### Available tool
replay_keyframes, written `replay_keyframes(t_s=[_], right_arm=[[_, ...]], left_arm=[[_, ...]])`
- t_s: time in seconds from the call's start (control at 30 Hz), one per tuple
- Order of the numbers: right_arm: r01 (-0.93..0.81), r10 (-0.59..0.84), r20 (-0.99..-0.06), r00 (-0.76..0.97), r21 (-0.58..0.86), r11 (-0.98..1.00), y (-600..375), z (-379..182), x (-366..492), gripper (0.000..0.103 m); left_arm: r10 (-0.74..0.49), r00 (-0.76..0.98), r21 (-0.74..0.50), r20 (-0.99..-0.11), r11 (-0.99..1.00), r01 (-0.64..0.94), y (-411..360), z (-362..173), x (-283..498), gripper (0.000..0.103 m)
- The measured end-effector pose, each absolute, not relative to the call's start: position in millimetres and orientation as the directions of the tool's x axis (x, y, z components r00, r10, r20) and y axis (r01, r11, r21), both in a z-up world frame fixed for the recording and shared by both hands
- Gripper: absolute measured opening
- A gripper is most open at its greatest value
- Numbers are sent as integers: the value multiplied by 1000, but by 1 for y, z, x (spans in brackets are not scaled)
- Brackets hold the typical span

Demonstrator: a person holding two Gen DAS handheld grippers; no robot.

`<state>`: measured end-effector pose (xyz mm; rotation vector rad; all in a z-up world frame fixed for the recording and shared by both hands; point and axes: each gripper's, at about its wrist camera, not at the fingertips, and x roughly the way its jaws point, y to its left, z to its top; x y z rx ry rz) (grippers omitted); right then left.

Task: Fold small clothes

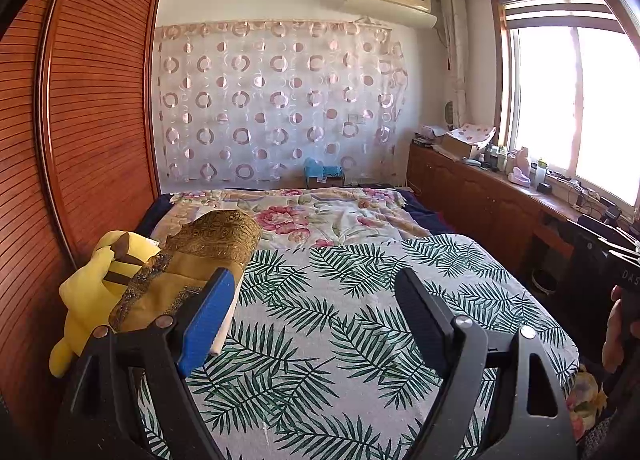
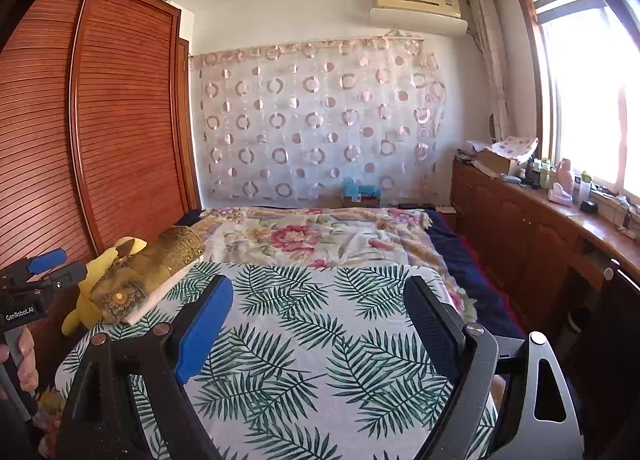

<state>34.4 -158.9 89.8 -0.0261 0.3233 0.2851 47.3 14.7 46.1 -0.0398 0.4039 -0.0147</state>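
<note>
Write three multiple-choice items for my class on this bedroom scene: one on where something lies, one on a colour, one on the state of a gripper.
1. Where does the yellow plush toy lie?
A. at the bed's left edge, by the wardrobe
B. on the window counter
C. on the floor under the window

2. What colour are the leaves on the near bed cover?
A. red
B. green
C. orange

3. How does the left gripper stand?
A. shut on a sock
B. shut on nothing
C. open, holding nothing

Answers:
1 A: the plush toy lies beside the gold cushion at the left edge, next to the wardrobe.
2 B: the cover shows green fronds on white.
3 C: the left gripper has its jaws wide apart, with only the cover seen between them.
</note>
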Motion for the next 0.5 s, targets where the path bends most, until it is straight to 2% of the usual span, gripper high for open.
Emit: replay_keyframes(t_s=[0.5], right_arm=[[-286,279,-310,909,26,958,-173,90,41,88]], left_arm=[[-21,920,-41,-392,999,5,16,46,47,83]])
